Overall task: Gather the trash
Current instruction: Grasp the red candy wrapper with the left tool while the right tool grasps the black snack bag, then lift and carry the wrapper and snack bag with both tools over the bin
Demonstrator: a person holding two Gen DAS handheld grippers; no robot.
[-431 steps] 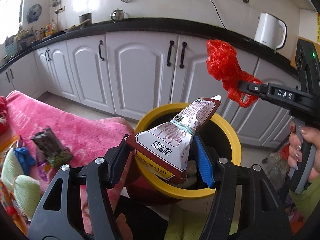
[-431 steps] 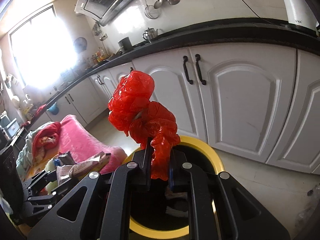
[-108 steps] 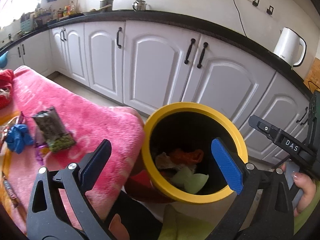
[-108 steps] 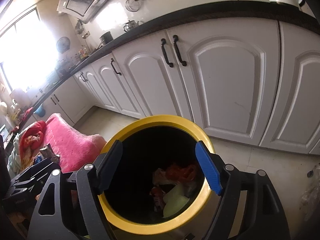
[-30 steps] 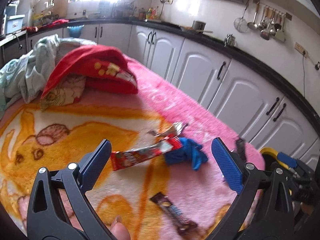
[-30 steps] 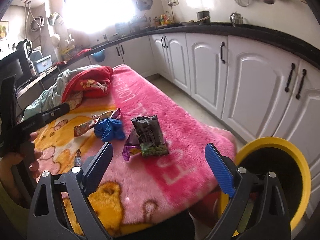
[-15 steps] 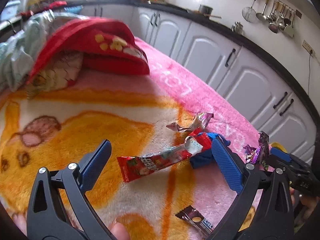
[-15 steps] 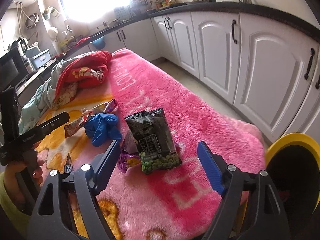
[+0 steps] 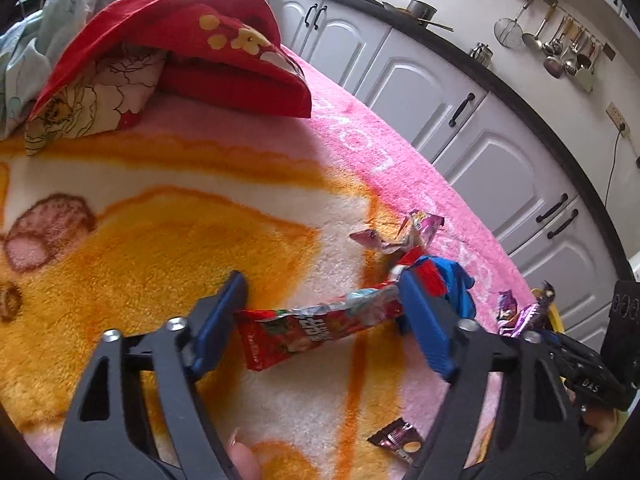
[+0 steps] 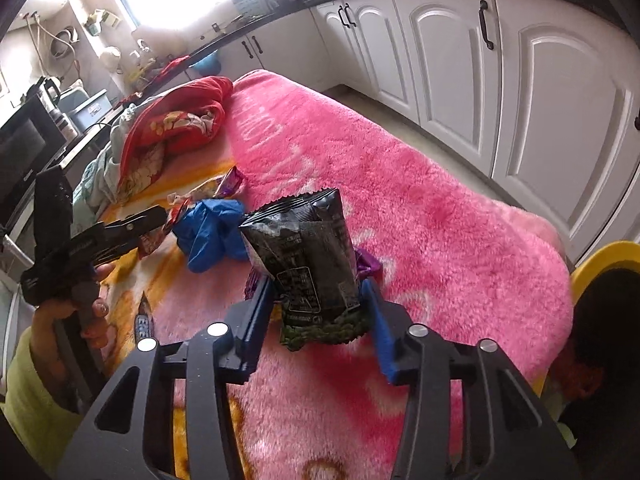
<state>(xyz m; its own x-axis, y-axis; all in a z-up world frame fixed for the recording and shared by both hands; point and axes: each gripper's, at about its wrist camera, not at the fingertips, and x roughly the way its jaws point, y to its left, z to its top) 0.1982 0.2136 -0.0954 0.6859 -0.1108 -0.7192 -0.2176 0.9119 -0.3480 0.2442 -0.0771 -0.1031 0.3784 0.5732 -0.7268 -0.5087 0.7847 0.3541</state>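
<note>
A long red snack wrapper (image 9: 320,326) lies on the orange and pink blanket (image 9: 160,240). My left gripper (image 9: 320,280) straddles it with its jaws closing. One pad touches the wrapper's near end and the other finger crosses over its far part, without a squeeze. A black snack bag (image 10: 308,256) bulges up between the pads of my right gripper (image 10: 316,286), whose closing jaws press on both of its sides. The yellow bin (image 10: 592,264) stands off the blanket's right end.
A crumpled blue plastic piece (image 10: 212,232), a silver-pink wrapper (image 9: 404,232), a purple wrapper (image 10: 366,262) and a small brown candy wrapper (image 9: 396,440) lie nearby. A red pillow (image 9: 200,48) and bedding sit at the far end. White cabinets (image 10: 560,100) line the wall.
Both grippers have come down closer to the blanket and their jaws have narrowed. The left now straddles the red wrapper, and the black bag has risen between the right's pads.
</note>
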